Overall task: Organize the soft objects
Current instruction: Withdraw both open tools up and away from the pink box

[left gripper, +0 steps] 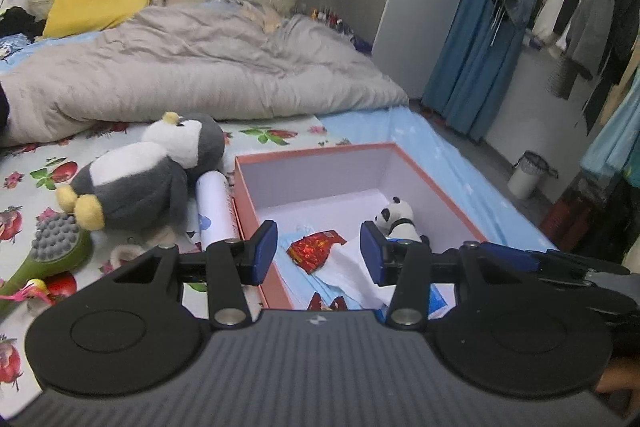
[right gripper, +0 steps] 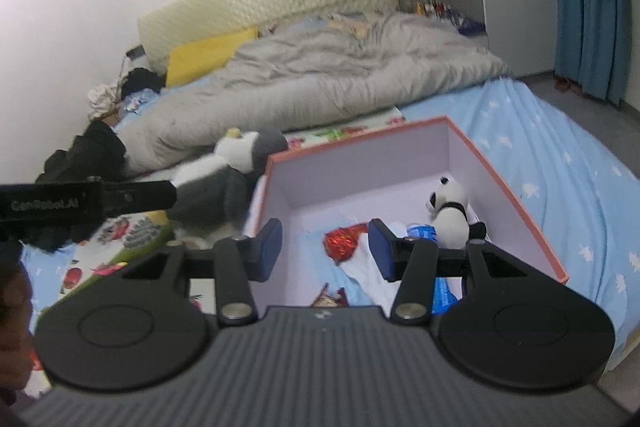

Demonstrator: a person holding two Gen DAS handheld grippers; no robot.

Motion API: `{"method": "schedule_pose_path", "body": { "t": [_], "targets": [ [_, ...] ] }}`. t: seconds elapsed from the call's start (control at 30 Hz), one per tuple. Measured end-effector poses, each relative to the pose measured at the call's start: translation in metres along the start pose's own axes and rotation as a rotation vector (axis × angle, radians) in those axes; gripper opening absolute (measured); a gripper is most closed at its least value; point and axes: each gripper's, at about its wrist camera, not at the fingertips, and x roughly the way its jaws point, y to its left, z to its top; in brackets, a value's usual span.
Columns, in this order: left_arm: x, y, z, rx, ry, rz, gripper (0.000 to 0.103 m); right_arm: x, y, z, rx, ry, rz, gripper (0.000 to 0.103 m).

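Observation:
A pink box with a white inside (left gripper: 316, 175) (right gripper: 360, 167) sits on the bed. In it lie a small panda plush (left gripper: 394, 219) (right gripper: 450, 211), a red foil piece (left gripper: 316, 247) (right gripper: 342, 241), a white cloth (left gripper: 352, 267) and light blue fabric. A grey and white penguin plush (left gripper: 148, 171) (right gripper: 232, 171) lies on the bed left of the box. My left gripper (left gripper: 319, 253) hovers over the box's near end, open, with nothing between its pads. My right gripper (right gripper: 325, 251) hangs beside it over the same end, also open and empty.
Close to the penguin lie a green massage brush (left gripper: 56, 247) and a white roll (left gripper: 214, 207). A grey duvet (left gripper: 192, 67) and a yellow pillow (left gripper: 96, 11) fill the far half of the bed. To the right are blue curtains, hanging clothes and a white bin (left gripper: 526, 175).

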Motion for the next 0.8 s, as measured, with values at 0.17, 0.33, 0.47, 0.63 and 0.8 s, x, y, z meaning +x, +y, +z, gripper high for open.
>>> {"method": "schedule_pose_path", "body": {
  "t": [0.17, 0.33, 0.47, 0.63, 0.8],
  "targets": [
    [-0.044, 0.007, -0.01, -0.006, -0.047, 0.001, 0.053, -0.025, 0.022, -0.006, -0.018, -0.036, 0.023, 0.051],
    [-0.087, 0.02, -0.026, -0.024, -0.088, 0.011, 0.056, -0.043, 0.046, -0.017, -0.045, -0.054, 0.05, 0.051],
    [-0.115, 0.032, -0.043, -0.038, -0.1, 0.025, 0.056, -0.053, 0.064, -0.031, -0.048, -0.072, 0.083, 0.051],
    [-0.144, 0.049, -0.065, -0.058, -0.11, 0.045, 0.056, -0.059, 0.086, -0.05, -0.075, -0.058, 0.107, 0.051],
    [-0.165, 0.068, -0.09, -0.077, -0.112, 0.076, 0.056, -0.059, 0.103, -0.071, -0.08, -0.033, 0.13, 0.051]
  ]
}}
